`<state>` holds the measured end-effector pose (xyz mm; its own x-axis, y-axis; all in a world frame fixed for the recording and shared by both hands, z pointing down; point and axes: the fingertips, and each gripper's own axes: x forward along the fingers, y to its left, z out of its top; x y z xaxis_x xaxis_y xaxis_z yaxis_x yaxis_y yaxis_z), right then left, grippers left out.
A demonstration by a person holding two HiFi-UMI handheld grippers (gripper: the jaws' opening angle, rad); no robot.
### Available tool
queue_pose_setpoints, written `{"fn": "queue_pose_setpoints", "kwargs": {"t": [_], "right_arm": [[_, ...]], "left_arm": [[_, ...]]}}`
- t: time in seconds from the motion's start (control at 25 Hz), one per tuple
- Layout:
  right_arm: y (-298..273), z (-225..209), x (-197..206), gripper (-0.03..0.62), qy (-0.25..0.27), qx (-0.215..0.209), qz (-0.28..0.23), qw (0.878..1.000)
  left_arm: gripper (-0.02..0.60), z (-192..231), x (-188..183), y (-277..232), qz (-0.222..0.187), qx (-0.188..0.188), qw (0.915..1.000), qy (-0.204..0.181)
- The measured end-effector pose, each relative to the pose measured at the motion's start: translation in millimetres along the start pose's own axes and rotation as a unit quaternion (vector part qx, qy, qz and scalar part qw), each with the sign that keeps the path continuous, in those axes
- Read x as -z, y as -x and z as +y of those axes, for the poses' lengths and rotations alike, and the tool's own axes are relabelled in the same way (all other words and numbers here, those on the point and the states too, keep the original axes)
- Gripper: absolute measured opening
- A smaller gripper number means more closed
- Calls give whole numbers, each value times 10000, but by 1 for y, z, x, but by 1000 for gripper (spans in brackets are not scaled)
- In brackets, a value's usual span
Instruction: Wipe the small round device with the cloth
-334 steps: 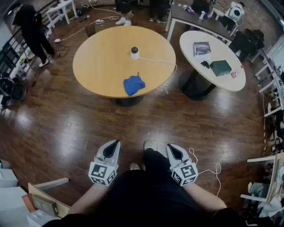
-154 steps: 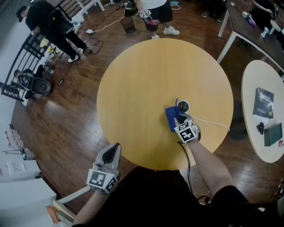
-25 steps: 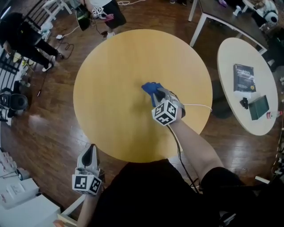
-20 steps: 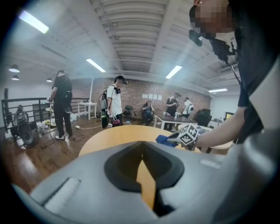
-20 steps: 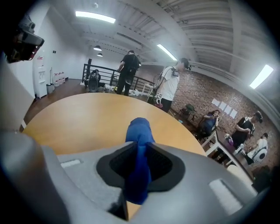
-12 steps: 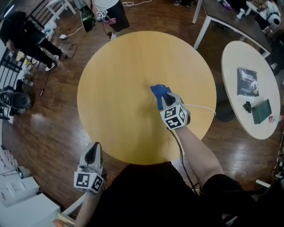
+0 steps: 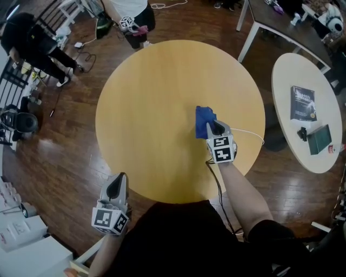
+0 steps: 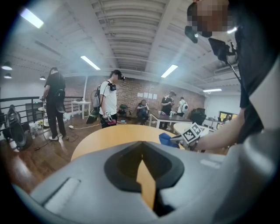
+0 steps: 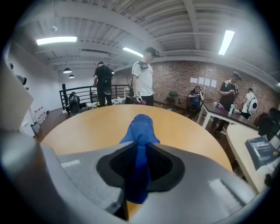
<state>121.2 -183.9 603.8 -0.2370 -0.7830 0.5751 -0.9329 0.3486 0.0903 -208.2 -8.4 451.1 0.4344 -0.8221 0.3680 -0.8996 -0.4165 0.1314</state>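
My right gripper [image 7: 214, 127] is shut on the blue cloth [image 7: 204, 120] over the right half of the round wooden table [image 7: 151, 103]. In the right gripper view the cloth [image 9: 141, 127] is pinched between the jaws and bunches out past the tips above the tabletop. The small round device does not show in any view. Its white cable [image 7: 250, 132] runs in from the right and disappears under that gripper. My left gripper [image 7: 119, 178] hangs off the table's near left edge, jaws together and holding nothing. The left gripper view shows the blue cloth [image 8: 166, 139] from the side.
A second white round table [image 7: 303, 70] stands to the right with a dark book [image 7: 303, 103] and a green box [image 7: 319, 139]. People stand beyond the table at the top [image 7: 130, 11] and top left [image 7: 32, 38]. Dark wooden floor surrounds the tables.
My right gripper has carried the cloth to the right across the tabletop, and the cloth now points straight away from me. The left gripper has stayed where it was.
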Motion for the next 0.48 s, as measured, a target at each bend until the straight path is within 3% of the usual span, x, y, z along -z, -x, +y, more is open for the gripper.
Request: {"fn": "queue_pose_setpoints", "kwargs": {"t": [0.12, 0.48], "right_arm": [[-1, -6, 15, 63, -227, 6, 120, 9997], [-12, -6, 61, 61, 42, -153, 788, 9968]], "left_arm": [[3, -1, 2, -1, 29, 8, 10000, -29], [3, -8, 3, -1, 138, 65, 9998, -128]]}}
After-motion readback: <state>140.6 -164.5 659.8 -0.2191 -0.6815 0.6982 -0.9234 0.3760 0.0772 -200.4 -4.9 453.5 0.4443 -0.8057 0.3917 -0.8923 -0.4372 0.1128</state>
